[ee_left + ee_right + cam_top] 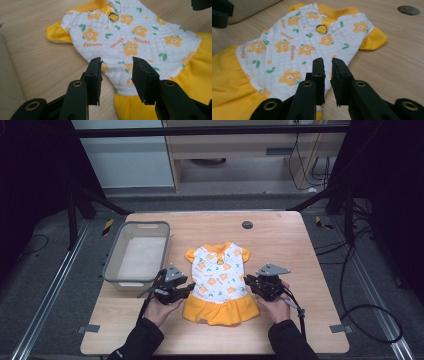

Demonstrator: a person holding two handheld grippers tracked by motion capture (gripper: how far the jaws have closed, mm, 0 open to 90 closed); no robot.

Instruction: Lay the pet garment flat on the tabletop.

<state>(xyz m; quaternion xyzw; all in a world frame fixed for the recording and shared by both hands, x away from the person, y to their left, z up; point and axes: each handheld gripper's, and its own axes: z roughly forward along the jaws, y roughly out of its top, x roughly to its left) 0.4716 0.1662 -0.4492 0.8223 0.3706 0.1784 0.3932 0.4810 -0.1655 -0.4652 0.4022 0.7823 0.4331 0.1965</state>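
Note:
A small pet dress [220, 275] lies flat on the wooden table [280, 240], its white quilted top printed with orange flowers and its skirt yellow. A metal ring [113, 17] sits near the collar. My left gripper [190, 288] rests at the dress's left edge by the waist, jaws open; in the left gripper view the left gripper [116, 62] straddles that edge of the dress [130, 35] without pinching it. My right gripper [248, 283] is at the dress's right edge. In the right gripper view the right gripper [327, 62] stands open by a narrow gap over the hem of the dress [294, 42].
A grey plastic bin [111, 264] stands on the table to the left of the dress, close to my left hand. A round cable hole [247, 225] is at the table's far side. Bare wood surrounds the dress on the right and front.

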